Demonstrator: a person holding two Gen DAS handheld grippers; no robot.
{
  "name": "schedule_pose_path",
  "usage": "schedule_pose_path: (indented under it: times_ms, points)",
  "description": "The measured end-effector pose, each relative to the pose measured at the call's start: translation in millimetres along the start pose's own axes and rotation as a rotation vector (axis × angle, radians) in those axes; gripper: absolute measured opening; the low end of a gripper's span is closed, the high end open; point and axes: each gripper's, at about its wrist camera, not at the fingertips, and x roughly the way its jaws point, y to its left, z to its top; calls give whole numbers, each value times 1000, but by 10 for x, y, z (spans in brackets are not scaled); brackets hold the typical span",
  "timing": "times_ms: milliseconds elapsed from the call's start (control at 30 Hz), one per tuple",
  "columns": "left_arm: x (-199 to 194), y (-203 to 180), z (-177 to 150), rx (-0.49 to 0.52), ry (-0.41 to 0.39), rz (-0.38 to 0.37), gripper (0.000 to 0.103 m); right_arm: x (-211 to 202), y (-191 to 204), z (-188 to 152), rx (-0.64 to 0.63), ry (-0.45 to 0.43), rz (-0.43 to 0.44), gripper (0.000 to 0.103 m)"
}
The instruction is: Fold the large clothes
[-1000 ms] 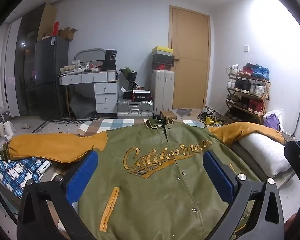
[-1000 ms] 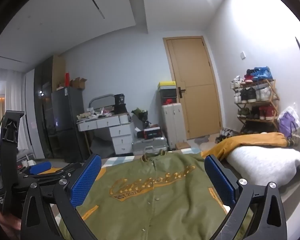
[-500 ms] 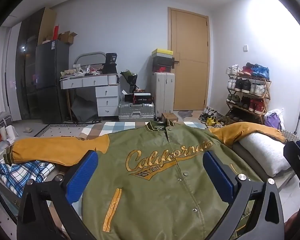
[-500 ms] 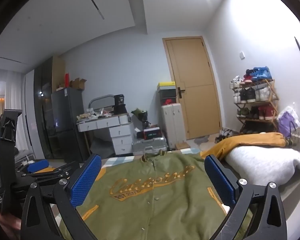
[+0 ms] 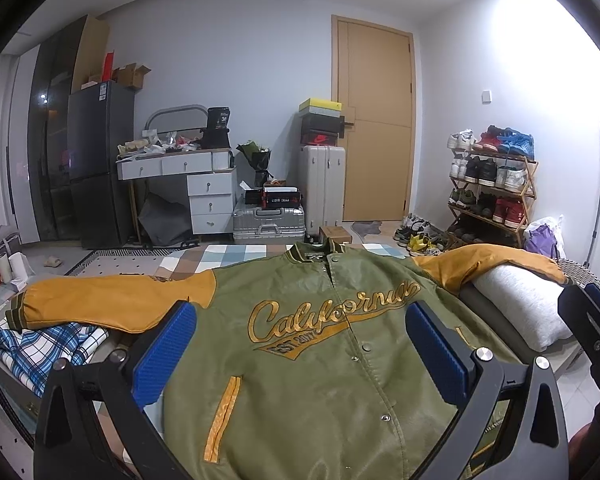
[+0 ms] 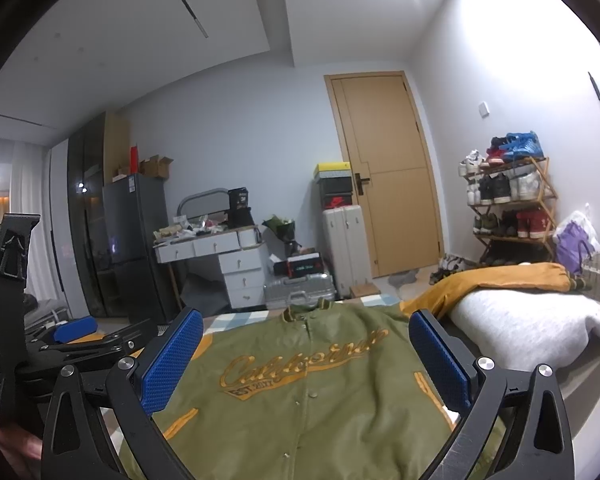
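- One jacket [image 5: 308, 360] lies face-up and spread flat, snaps closed, collar toward the door [image 5: 374, 120] (the surface beneath it is mostly hidden).
- Judged step: the start, nothing folded yet.
- Two grippers: the left hand-held gripper [image 5: 300, 352] and right hand-held gripper [image 6: 306, 364] both hover over the jacket, jaws wide, holding nothing.
- Two mustard sleeves [image 5: 112, 300] stretch outward; the next move probably calls for pinching one cuff and folding it across the chest.
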Motion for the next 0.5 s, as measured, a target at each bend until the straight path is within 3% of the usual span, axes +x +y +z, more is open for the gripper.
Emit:
schedule_pose_path:
  times_ms: [500]
  points:
    - [3, -9, -1, 2, -1, -2, 102, 10, -30, -16, 10, 3, -5, 103]
